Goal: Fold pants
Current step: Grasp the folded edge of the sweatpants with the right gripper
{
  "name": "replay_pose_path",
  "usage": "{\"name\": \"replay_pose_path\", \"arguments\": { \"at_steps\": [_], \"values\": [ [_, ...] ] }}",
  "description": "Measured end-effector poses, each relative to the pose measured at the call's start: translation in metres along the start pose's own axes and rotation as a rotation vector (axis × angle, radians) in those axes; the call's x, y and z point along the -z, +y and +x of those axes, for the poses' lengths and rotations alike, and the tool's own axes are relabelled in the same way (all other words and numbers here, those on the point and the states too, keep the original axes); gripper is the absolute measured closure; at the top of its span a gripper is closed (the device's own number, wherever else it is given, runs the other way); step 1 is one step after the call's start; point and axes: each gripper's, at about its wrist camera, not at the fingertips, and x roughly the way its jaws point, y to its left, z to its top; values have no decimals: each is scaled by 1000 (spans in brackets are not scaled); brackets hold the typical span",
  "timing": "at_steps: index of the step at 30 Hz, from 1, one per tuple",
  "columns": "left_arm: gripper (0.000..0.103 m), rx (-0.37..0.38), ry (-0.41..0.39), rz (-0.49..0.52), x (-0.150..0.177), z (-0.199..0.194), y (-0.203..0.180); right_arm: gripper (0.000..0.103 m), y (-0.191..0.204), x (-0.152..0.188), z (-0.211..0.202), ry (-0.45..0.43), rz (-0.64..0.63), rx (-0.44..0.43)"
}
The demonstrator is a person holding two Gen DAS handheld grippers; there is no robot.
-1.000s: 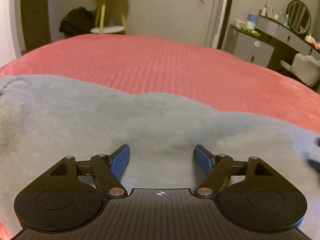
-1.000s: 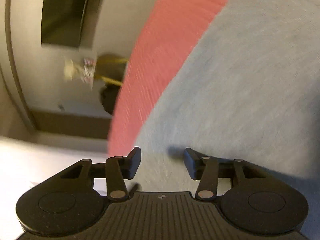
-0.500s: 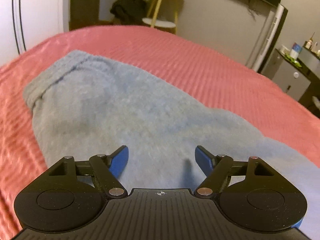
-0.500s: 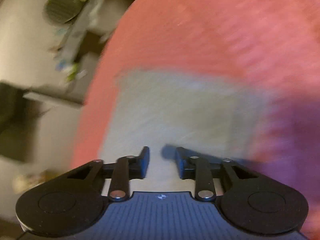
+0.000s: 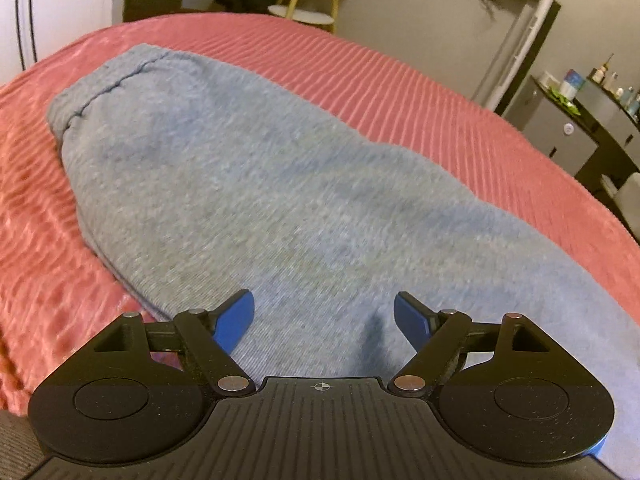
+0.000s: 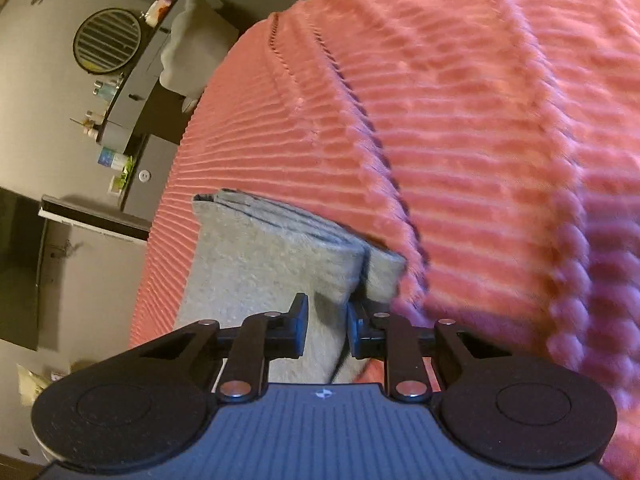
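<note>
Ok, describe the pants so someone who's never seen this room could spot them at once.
Find the bed with the ribbed pink cover. The pants lie flat along it, already folded lengthwise. They are the only fuzzy grey-blue fabric on the pink, with a stitched hem at one end and stacked layers showing at the other.

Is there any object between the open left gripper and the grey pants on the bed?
Nothing visible. The left gripper hangs open directly over the pants, only bare fabric between its blue fingers.
</note>
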Motion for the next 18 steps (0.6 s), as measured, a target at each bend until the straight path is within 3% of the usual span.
{"name": "replay_pose_path", "arguments": {
  "at_steps": [1, 3, 9, 13, 18],
  "values": [
    [19, -5, -2, 3, 1, -1, -1, 83, 1, -1, 3, 10, -2, -4],
    [19, -14, -8, 18, 2, -3, -4, 99, 7, -1, 2, 8, -41, 5],
    [19, -19, -25, 6, 3, -8, -3, 99, 21, 10, -26, -103, -180, 12],
    [19, -20, -16, 1, 3, -5, -1, 99, 5, 14, -7, -79, -171, 108],
    [19, -9, -18, 5, 3, -7, -1, 99, 19, 18, -13, -119, -252, 110]
  ]
}}
